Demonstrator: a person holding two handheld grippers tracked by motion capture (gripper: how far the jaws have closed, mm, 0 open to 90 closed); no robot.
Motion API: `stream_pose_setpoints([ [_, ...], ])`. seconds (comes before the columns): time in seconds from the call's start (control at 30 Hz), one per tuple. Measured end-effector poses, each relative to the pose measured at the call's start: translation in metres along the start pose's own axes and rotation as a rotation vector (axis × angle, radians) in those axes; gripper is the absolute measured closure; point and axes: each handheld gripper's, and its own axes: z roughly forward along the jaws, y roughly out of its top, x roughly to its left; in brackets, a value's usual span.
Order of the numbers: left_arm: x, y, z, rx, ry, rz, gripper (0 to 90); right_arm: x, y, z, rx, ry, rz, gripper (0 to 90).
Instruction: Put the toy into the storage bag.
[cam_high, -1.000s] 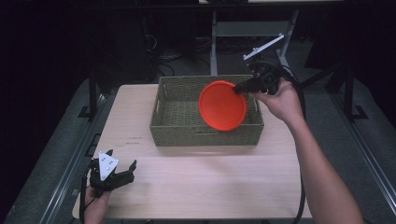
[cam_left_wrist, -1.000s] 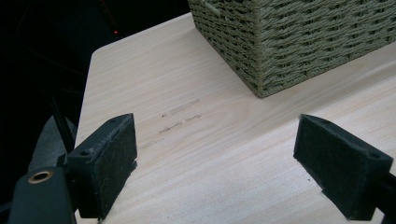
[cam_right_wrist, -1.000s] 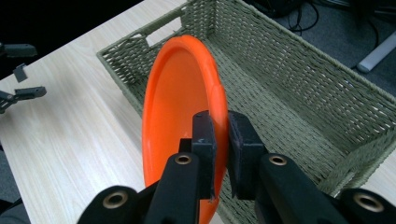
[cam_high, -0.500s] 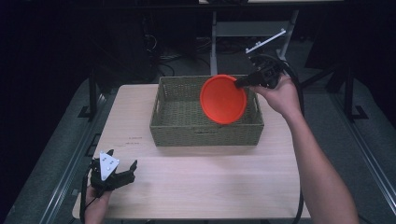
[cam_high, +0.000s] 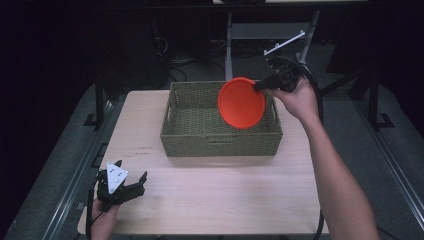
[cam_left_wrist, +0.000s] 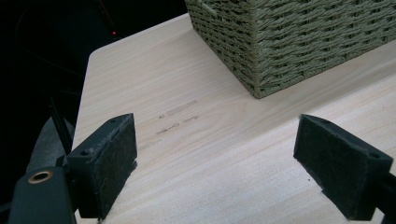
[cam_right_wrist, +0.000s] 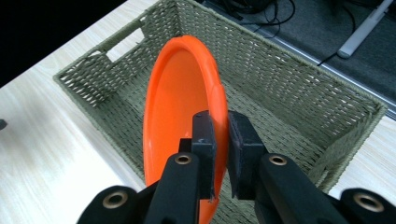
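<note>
An orange plate (cam_high: 241, 102) hangs on edge over the right half of the woven green basket (cam_high: 180, 135), its hollow side facing the camera. My right gripper (cam_high: 259, 87) is shut on the plate's upper right rim. In the right gripper view the two jaws pinch the rim of the plate (cam_right_wrist: 180, 107) at the gripper (cam_right_wrist: 221, 126), with the basket (cam_right_wrist: 299, 88) below. My left gripper (cam_high: 131, 189) rests at the table's near left corner, held by a hand. In the left gripper view its pads (cam_left_wrist: 109, 149) stand wide apart, gripper (cam_left_wrist: 217, 154) open over bare wood.
The light wooden table (cam_high: 215, 200) has free room in front of the basket and to its left. A basket corner (cam_left_wrist: 280, 42) is close ahead of the left gripper. Dark floor, cables and a metal stand lie beyond the far edge.
The right hand has lifted the plate and carried it up and to the right, higher over the basket's right side. The left gripper has stayed where it was.
</note>
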Motion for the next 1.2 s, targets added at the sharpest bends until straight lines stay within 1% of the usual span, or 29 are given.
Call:
stream_pose_setpoints([
  [0.27, 0.000, 0.000, 0.000, -0.005, -0.001, -0.003, 12.8, -0.004, 0.002, 0.011, 0.015, -0.019, 0.013, 82.3],
  [0.4, 0.000, 0.000, 0.000, 0.002, -0.003, -0.002, 12.9, -0.005, 0.003, 0.017, 0.021, -0.028, 0.012, 82.3],
  [0.57, 0.000, 0.000, -0.001, 0.003, -0.004, -0.002, 12.8, -0.007, 0.003, 0.022, 0.019, -0.027, 0.022, 82.3],
  [0.8, 0.000, 0.000, 0.000, 0.000, -0.003, -0.004, 12.9, -0.008, 0.004, 0.032, 0.032, -0.036, 0.024, 82.3],
  [0.97, 0.001, 0.000, 0.000, 0.000, -0.002, -0.006, 12.8, -0.011, 0.002, 0.038, 0.028, -0.030, 0.038, 82.2],
  [1.0, 0.001, 0.000, 0.000, 0.000, -0.001, -0.006, 12.8, -0.013, 0.000, 0.042, 0.034, -0.029, 0.046, 82.3],
  [1.1, 0.001, 0.000, 0.000, 0.000, -0.002, -0.005, 12.8, -0.014, -0.002, 0.046, 0.038, -0.030, 0.054, 82.3],
  [1.13, 0.001, 0.000, 0.000, -0.001, -0.001, -0.005, 12.8, -0.017, -0.004, 0.049, 0.049, -0.033, 0.060, 82.2],
  [1.2, 0.001, 0.000, 0.000, 0.001, -0.001, -0.004, 12.8, -0.018, -0.004, 0.052, 0.054, -0.039, 0.058, 82.3],
])
